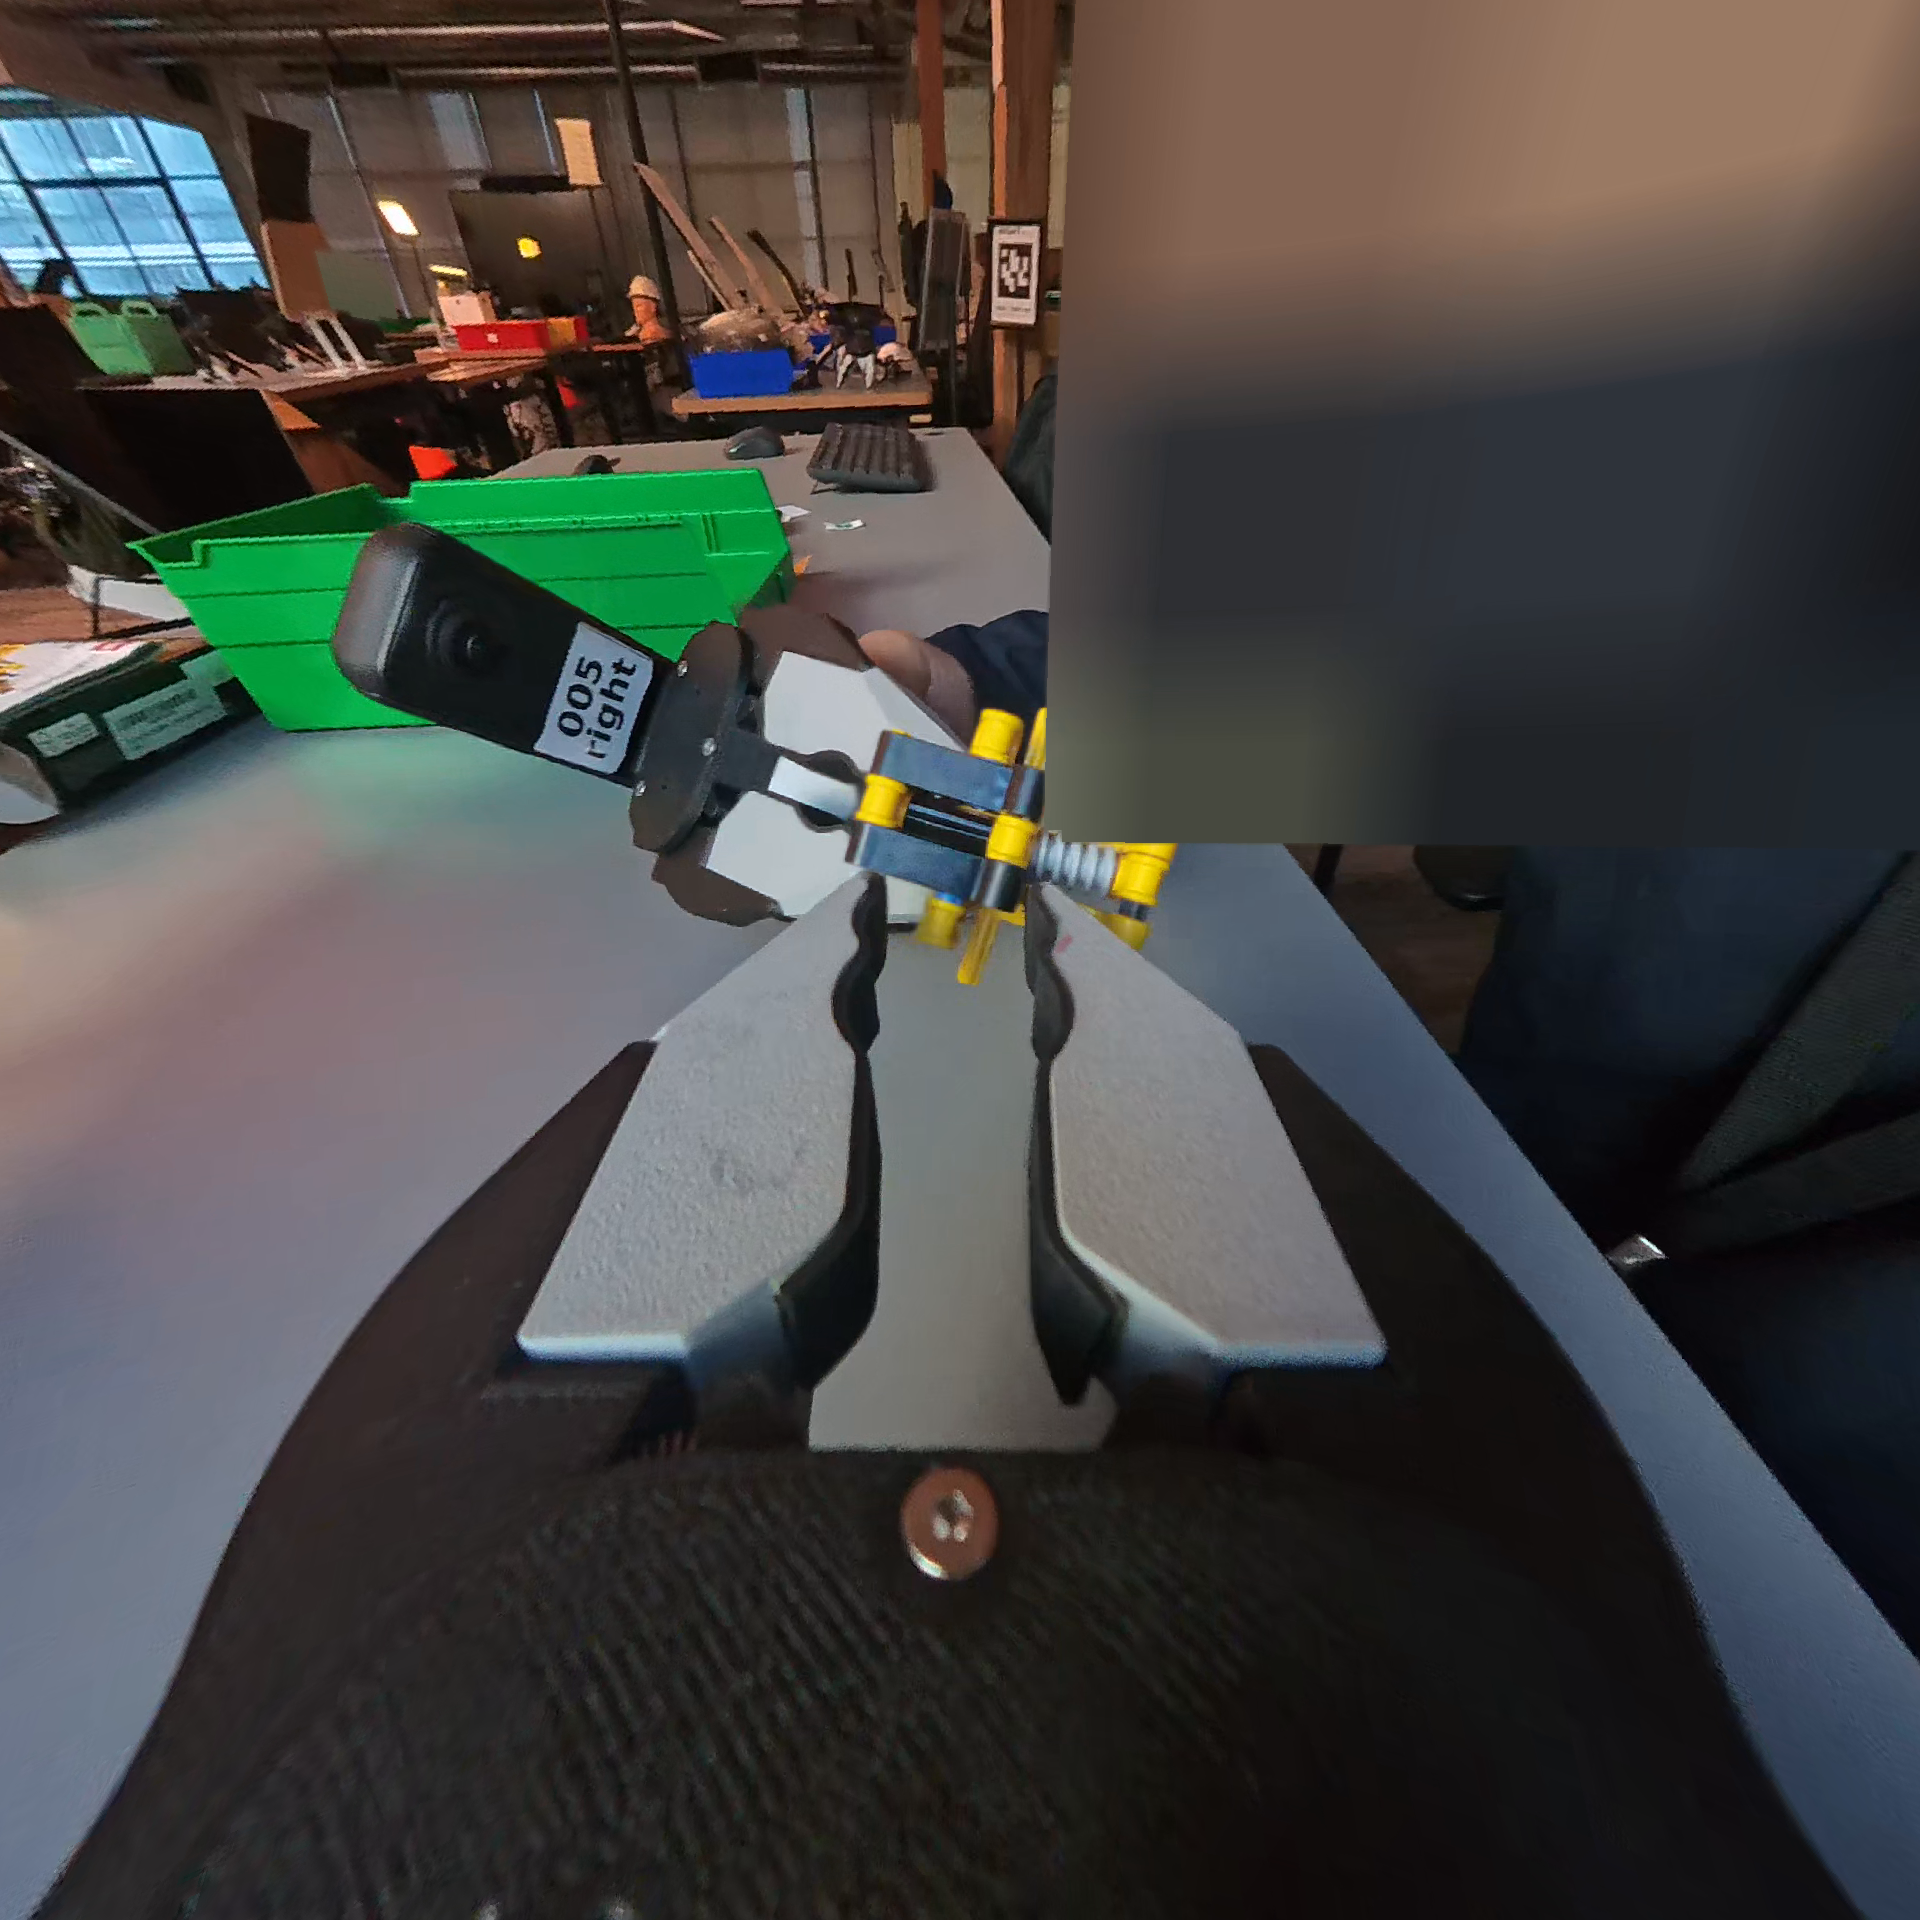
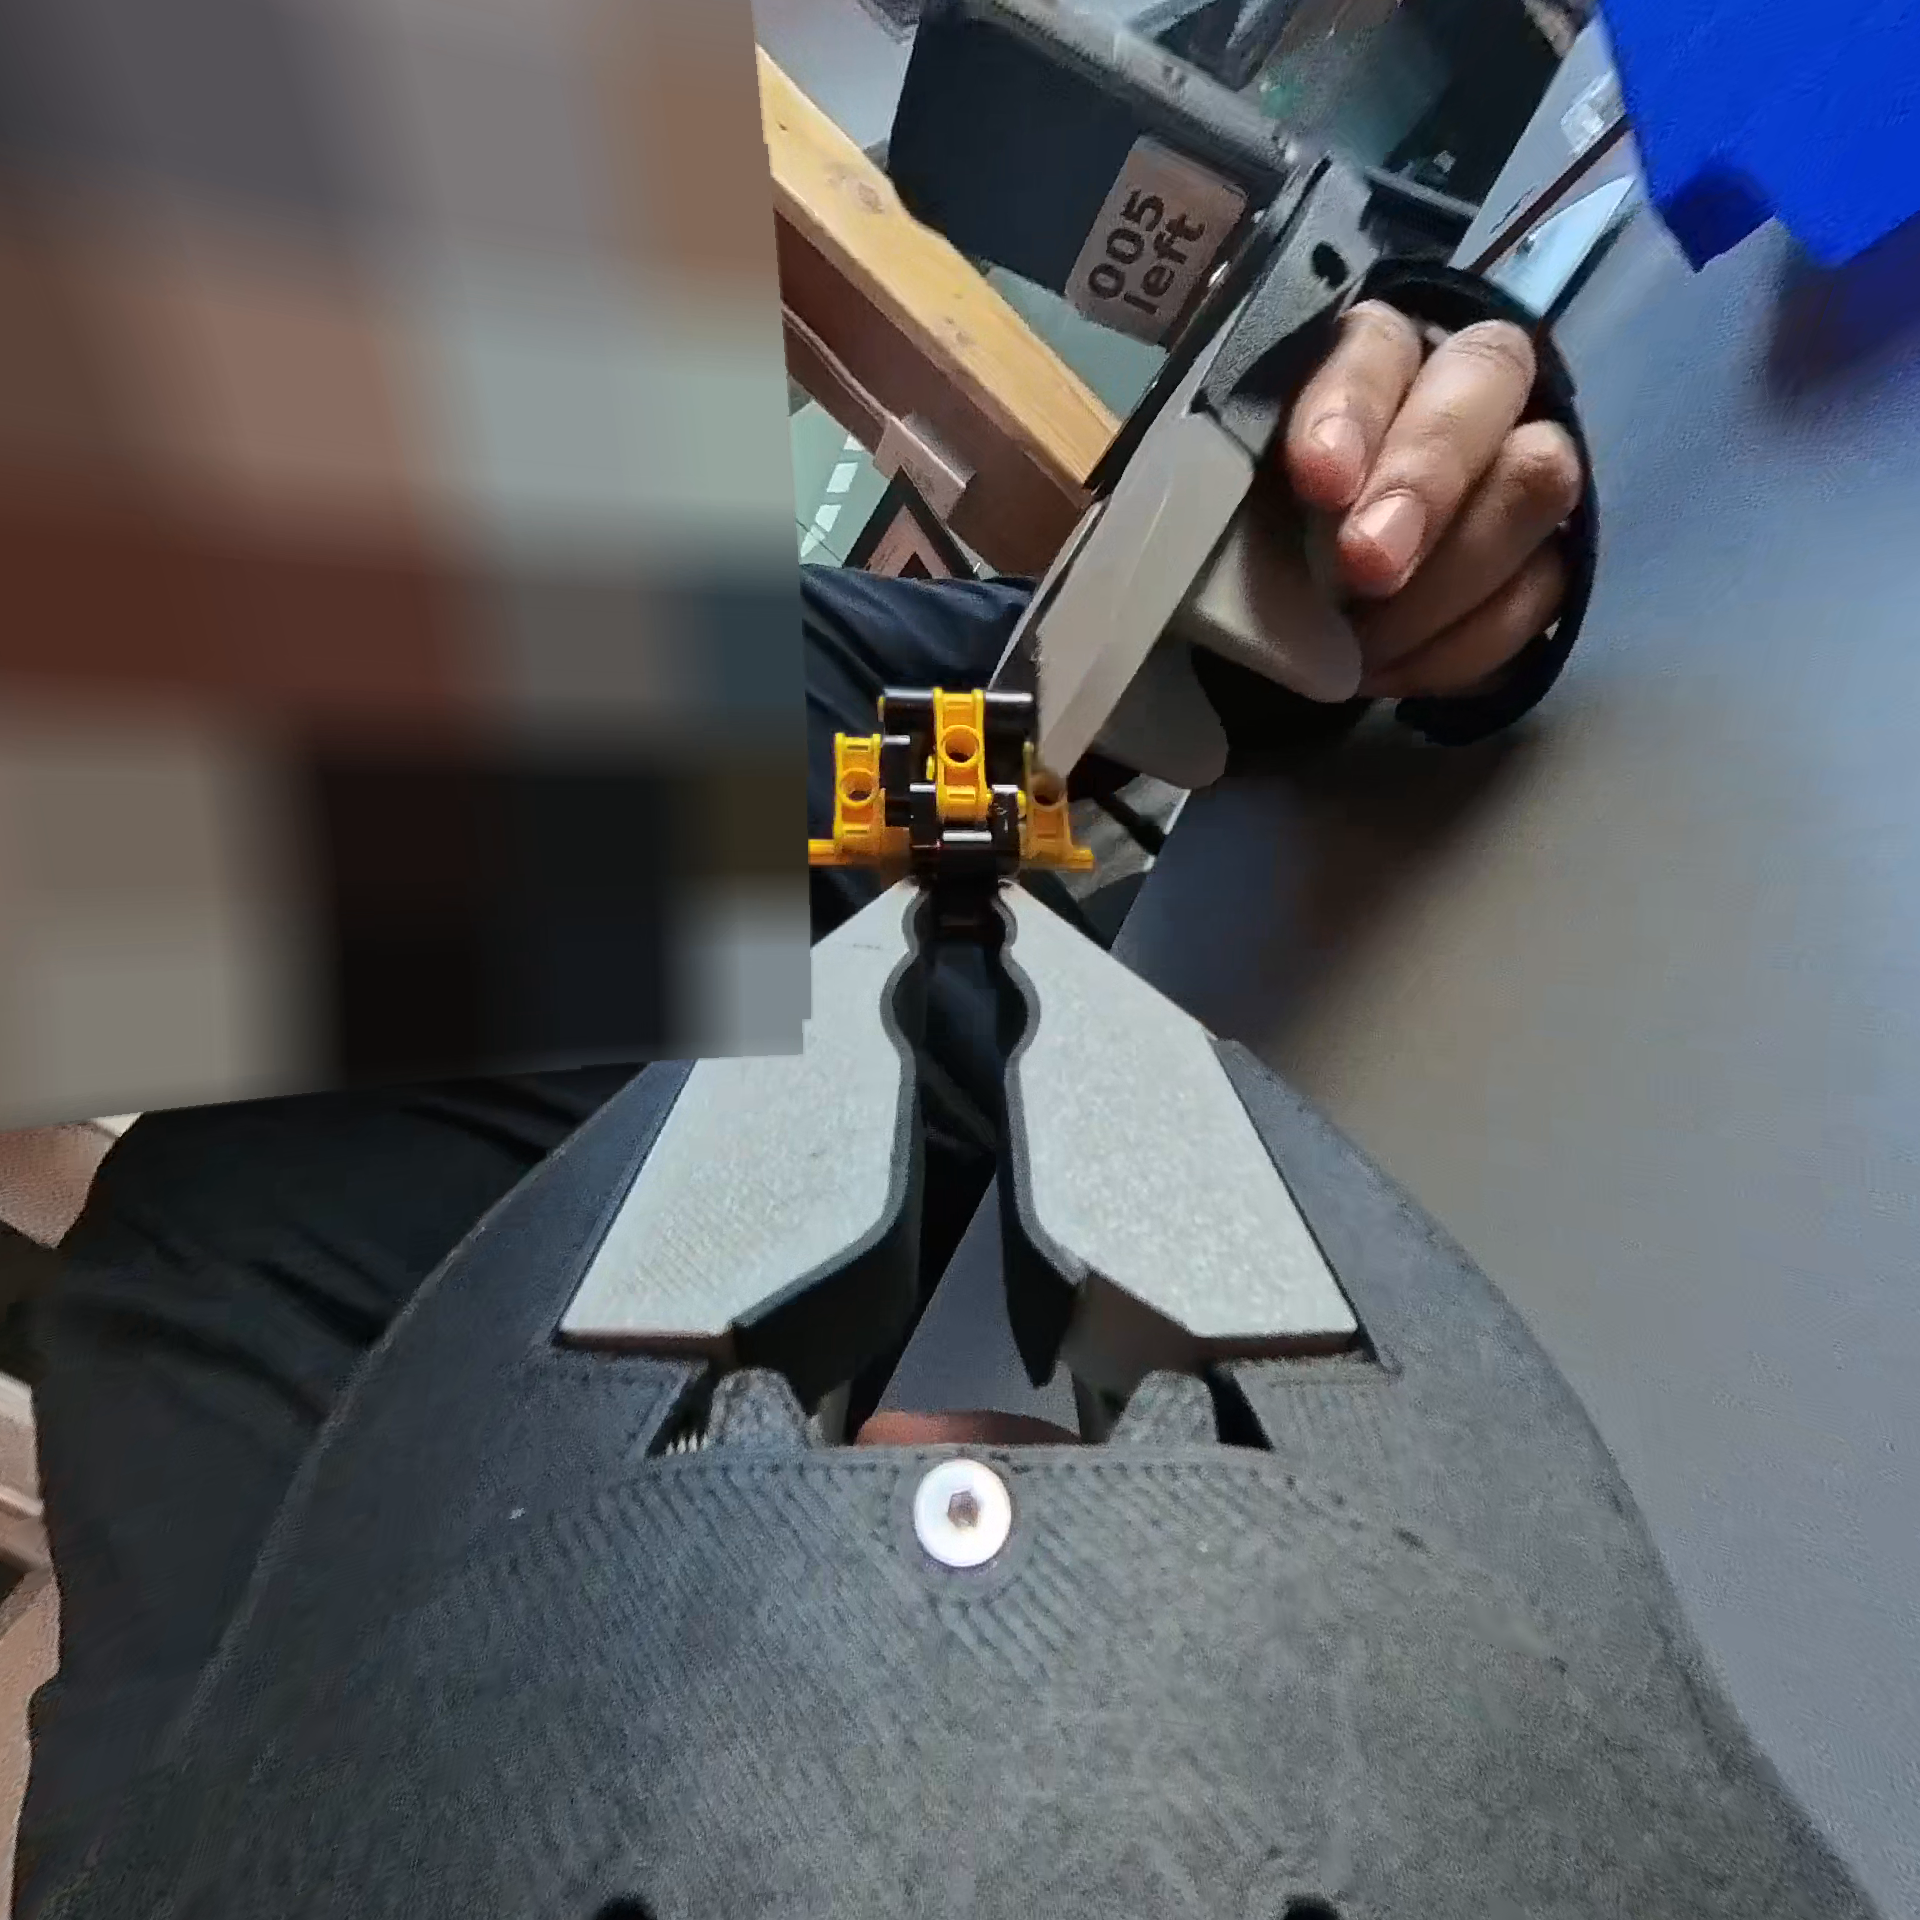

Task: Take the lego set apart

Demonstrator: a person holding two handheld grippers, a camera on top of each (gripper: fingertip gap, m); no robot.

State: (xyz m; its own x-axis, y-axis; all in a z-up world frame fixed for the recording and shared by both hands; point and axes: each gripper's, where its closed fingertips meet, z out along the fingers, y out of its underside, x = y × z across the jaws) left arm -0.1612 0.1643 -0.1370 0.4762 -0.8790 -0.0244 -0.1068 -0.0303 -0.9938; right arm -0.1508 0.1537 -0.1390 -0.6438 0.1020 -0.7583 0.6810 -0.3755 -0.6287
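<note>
Fingers (image 2: 1117, 1143) of right gripper (image 2: 961, 899) pinch the lego set's (image 2: 951, 790) black end, left gripper (image 1: 951, 914) closing on its yellow side, set held above the tabletop (image 1: 312, 987); light, stiff, small friction-fit plastic, so probably grip the beams, not the thin axles.

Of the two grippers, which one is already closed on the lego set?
The right gripper: its tips pinch the lego set's black part. The left gripper only reaches it, fingers apart.
</note>
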